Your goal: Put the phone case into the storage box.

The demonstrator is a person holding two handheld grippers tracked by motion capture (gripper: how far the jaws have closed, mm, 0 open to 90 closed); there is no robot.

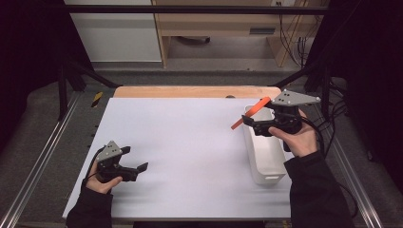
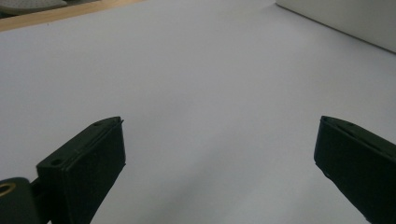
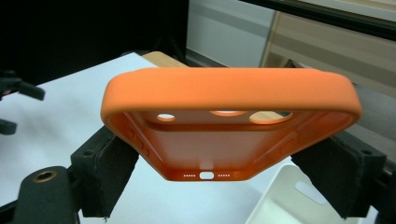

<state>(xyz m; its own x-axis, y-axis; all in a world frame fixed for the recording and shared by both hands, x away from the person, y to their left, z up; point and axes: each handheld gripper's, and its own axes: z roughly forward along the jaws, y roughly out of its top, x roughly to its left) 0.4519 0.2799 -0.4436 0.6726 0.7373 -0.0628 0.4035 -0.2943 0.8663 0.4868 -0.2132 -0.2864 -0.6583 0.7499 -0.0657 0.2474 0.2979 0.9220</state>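
Observation:
An orange phone case [image 1: 250, 113] is held up in the air, tilted, over the far left corner of a white bin [image 1: 264, 156]. My right gripper [image 1: 253, 124] is shut on the orange phone case [image 3: 229, 126], with its two black pads [image 3: 109, 163] pressed on the case's side edges. The case's hollow inside and its camera holes face the right gripper's camera. My left gripper [image 1: 135, 161] rests low over the white table sheet [image 1: 190, 142] at the near left. It is open, and nothing lies between its fingers [image 2: 88, 163].
The long white bin [image 3: 289, 200] stands along the right side of the sheet. A wooden table edge [image 1: 195, 91] runs behind the sheet. Metal rails [image 1: 43, 152] flank the table. Shelving and cables stand at the back.

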